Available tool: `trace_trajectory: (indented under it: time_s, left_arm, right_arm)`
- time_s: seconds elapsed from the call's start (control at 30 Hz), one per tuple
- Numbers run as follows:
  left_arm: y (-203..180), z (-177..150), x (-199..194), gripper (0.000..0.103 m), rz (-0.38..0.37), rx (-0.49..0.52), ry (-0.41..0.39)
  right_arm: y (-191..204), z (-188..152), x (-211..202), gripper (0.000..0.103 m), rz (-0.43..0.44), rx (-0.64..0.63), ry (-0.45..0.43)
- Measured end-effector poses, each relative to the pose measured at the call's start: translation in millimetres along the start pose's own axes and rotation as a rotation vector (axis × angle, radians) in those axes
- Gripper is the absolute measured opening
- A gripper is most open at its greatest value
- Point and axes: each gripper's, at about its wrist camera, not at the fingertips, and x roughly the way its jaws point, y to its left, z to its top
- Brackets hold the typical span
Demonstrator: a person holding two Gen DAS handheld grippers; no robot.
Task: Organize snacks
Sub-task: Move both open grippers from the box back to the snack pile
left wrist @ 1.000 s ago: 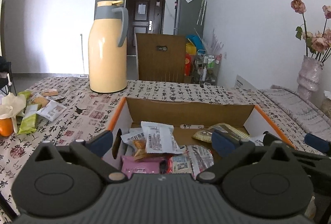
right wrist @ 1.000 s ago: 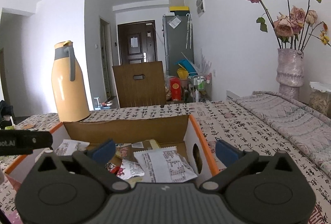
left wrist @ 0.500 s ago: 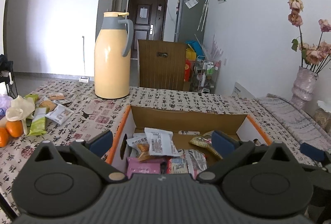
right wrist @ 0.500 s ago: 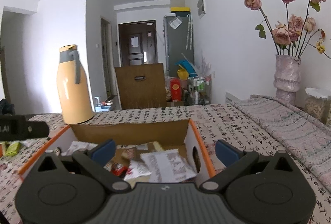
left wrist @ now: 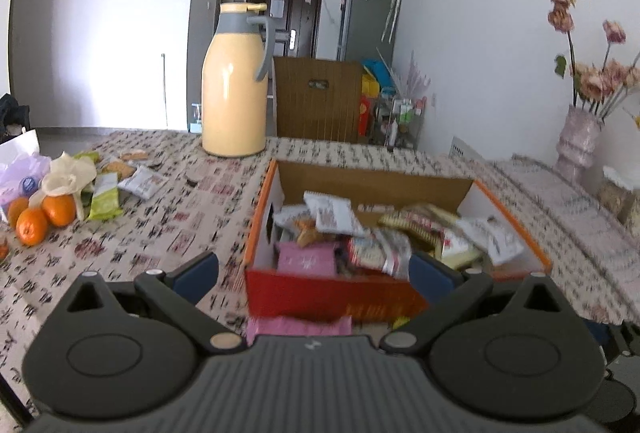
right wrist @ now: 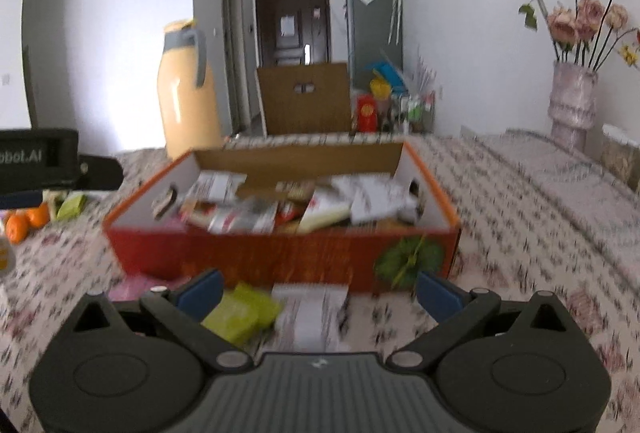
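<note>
Both grippers are pulling back toward the near edge, so the orange box [right wrist: 280,257] is now showing its whole red front wall where only its inside was showing a second ago. It is sitting on the patterned tablecloth [right wrist: 520,217], heaped with snack packets [left wrist: 360,233], ahead of both pairs of fingers and touching neither.

Left gripper [left wrist: 314,275] is hovering with its fingers spread wide, holding nothing; a pink packet [left wrist: 298,325] is lying on the cloth between them, just near of the box. Right gripper [right wrist: 318,291] is also gaping wide and empty, with a green packet [right wrist: 240,313] and a white packet [right wrist: 312,313] lying loose beneath the gap, just in front of the box's near wall.

Out to the left, oranges [left wrist: 44,217] and more loose packets [left wrist: 120,185] are lying well apart from the box. A yellow thermos jug [left wrist: 234,85] is standing upright at the far side of the table, a wooden chair back [left wrist: 316,99] behind it. At far right a vase of dried roses [right wrist: 570,101] is standing by the white wall, and a dark door [right wrist: 292,29] is closing off the hallway.
</note>
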Motion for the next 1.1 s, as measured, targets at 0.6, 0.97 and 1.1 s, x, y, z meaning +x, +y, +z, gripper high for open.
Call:
trace_trajectory:
  time_s: [0.6,0.97,1.1]
  left_arm:
    - [17.2,-49.6,-14.0,0.103,-0.003,-0.021,0.112]
    - [13.3,-57.9,-10.6,0.103,-0.009,-0.017,0.146]
    - [10.4,-59.1,-9.4,0.103,-0.011,-0.011,0.150]
  right_arm:
    - [23.9,-46.0,-6.5,0.100,0.046,0.000,0.143]
    - [23.4,-56.3,-17.9,0.047,0.122,-0.040,0.144]
    - [23.1,-57.0,-19.7,0.039,0.134,-0.052,0.136]
